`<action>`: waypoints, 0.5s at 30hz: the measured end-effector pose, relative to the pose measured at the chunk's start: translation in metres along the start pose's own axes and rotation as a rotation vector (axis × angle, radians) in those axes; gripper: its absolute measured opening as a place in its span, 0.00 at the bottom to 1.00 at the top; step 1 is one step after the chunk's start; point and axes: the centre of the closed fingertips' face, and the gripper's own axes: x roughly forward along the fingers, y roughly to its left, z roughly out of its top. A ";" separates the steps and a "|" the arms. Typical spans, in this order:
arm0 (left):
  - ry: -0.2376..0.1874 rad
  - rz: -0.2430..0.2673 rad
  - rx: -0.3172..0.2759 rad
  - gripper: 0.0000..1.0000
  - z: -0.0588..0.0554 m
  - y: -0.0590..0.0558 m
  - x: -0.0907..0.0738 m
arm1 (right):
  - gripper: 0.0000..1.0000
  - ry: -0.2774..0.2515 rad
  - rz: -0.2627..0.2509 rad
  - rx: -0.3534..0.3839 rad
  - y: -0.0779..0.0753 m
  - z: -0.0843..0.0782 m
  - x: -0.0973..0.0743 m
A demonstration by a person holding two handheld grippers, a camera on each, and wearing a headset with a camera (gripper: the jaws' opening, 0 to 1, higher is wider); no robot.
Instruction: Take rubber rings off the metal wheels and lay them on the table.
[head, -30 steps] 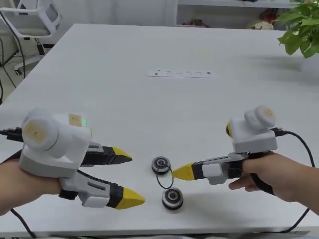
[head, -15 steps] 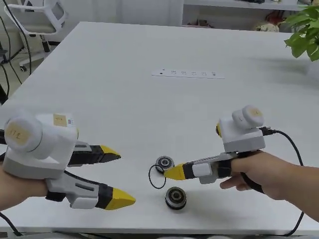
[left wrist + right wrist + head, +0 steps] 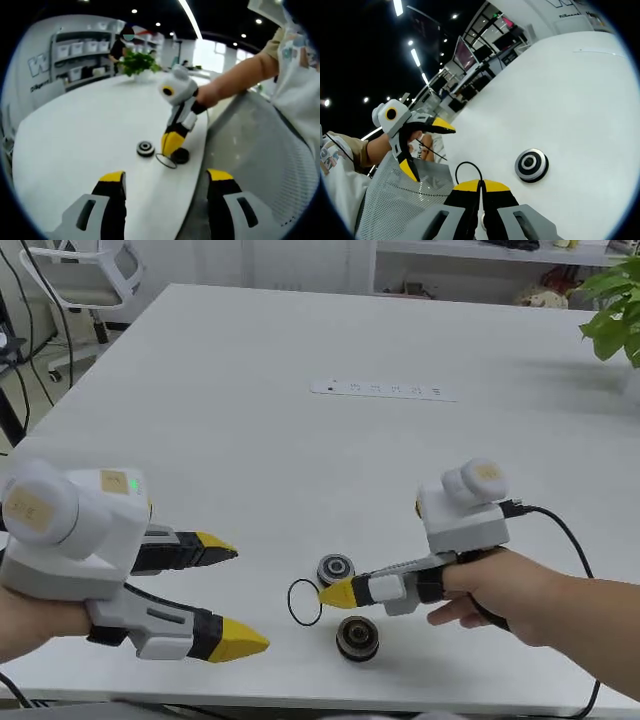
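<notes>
The right gripper [image 3: 334, 593] is pinched tight on the thin black rubber ring [image 3: 303, 602]. The ring pokes out of its yellow tips as a round loop that points toward the left gripper [image 3: 228, 592]. It hangs low over the big white table [image 3: 300, 440] - I cannot tell if it touches the top.

The left gripper has its jaws spread wide with nothing in them. It is off to the side, apart from the ring.

Two small round metal wheels sit on the table. The far wheel [image 3: 335, 568] is just beside the right gripper's tips, and the near wheel [image 3: 357, 637] is just beside them on the other side, closer to the person. The ring is next to both wheels but on neither.

I think the job now is to lay the ring down. To do it well, bring the ring down flat on a bare spot, a little away from the wheels. Then let the jaws go slowly - so the ring does not spring off or stick to a tip. Pull back gently and do not bump the wheels.
</notes>
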 end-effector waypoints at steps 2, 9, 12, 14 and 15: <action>0.004 0.003 0.003 0.65 -0.001 0.000 -0.001 | 0.00 0.008 -0.014 -0.001 -0.003 -0.001 0.003; 0.011 0.005 0.008 0.65 -0.003 -0.002 -0.002 | 0.00 0.030 -0.047 -0.013 -0.007 -0.006 0.011; 0.015 0.005 0.010 0.65 -0.004 -0.002 -0.002 | 0.00 0.039 -0.060 -0.017 -0.009 -0.008 0.012; 0.017 0.006 0.011 0.65 -0.004 -0.003 -0.002 | 0.00 0.041 -0.065 -0.022 -0.010 -0.008 0.012; 0.017 0.006 0.011 0.65 -0.004 -0.003 -0.002 | 0.00 0.042 -0.069 -0.024 -0.010 -0.008 0.012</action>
